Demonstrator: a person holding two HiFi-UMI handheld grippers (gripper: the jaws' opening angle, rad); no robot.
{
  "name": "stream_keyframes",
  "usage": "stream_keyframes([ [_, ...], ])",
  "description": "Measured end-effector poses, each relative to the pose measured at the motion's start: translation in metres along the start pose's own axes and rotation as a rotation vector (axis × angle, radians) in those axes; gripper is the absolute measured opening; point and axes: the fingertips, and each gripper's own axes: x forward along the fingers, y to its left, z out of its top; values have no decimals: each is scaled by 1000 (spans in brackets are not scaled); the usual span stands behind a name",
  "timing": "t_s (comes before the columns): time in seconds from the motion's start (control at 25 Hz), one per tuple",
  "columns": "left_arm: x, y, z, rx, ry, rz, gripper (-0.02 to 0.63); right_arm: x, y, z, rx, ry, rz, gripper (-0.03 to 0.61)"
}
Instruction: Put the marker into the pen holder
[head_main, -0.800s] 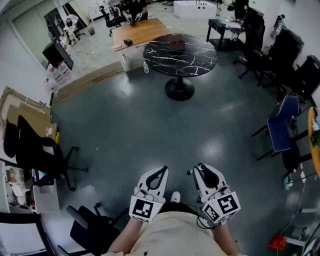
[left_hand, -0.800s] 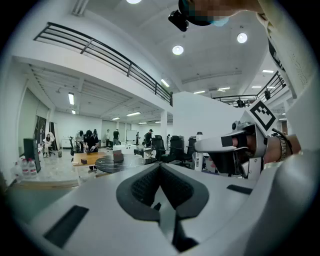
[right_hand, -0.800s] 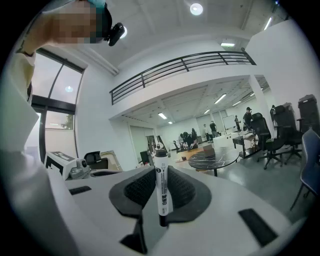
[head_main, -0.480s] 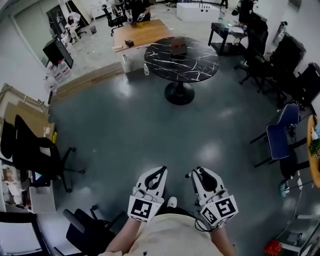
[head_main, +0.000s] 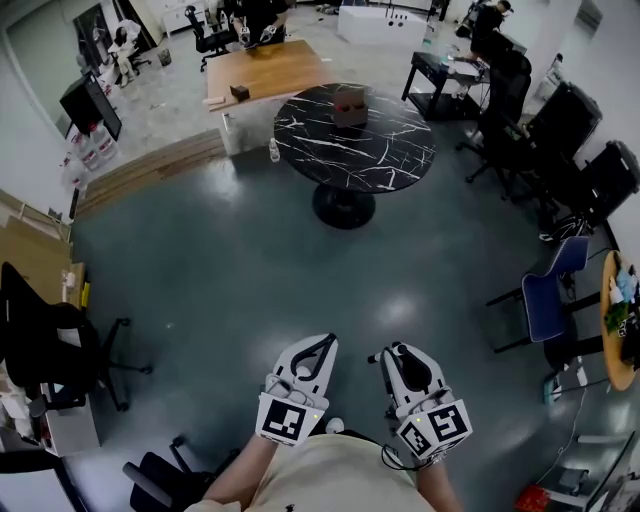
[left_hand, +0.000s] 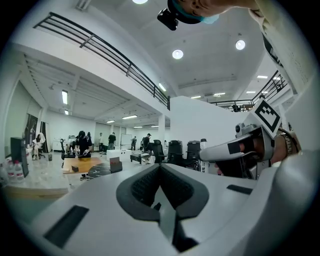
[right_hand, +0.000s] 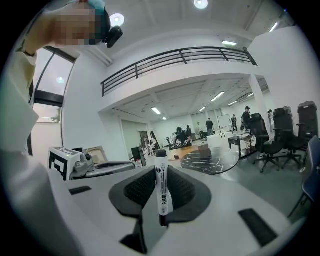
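A white marker with a black cap (right_hand: 161, 190) stands upright between the jaws of my right gripper (right_hand: 160, 172), which is shut on it. In the head view both grippers are held low in front of my body, the left gripper (head_main: 320, 343) beside the right gripper (head_main: 392, 354). The left gripper (left_hand: 160, 169) is shut with nothing between its pads. Far ahead stands a round black marble table (head_main: 385, 150) with a brown box-shaped holder (head_main: 349, 105) on it. The same brown holder (right_hand: 203, 149) shows small in the right gripper view.
Grey floor (head_main: 260, 260) lies between me and the table. A wooden desk (head_main: 262, 68) stands behind it. Black office chairs (head_main: 580, 150) and a blue chair (head_main: 548, 295) line the right side. Another black chair (head_main: 50, 350) is at the left. People stand far off at the back.
The marble table has come nearer and lower in the head view, and the chairs at the left have slid back. Both grippers keep the same pose, the right still holding the marker.
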Motion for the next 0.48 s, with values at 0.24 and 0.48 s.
stream_keyframes([
  [0.24, 36, 61, 2, -5, -10, -60, 9, 65, -1, 17, -29, 12, -40, 87],
  [0.48, 61, 95, 9, 7, -27, -83, 11, 99, -15, 32, 8, -3, -74, 87],
])
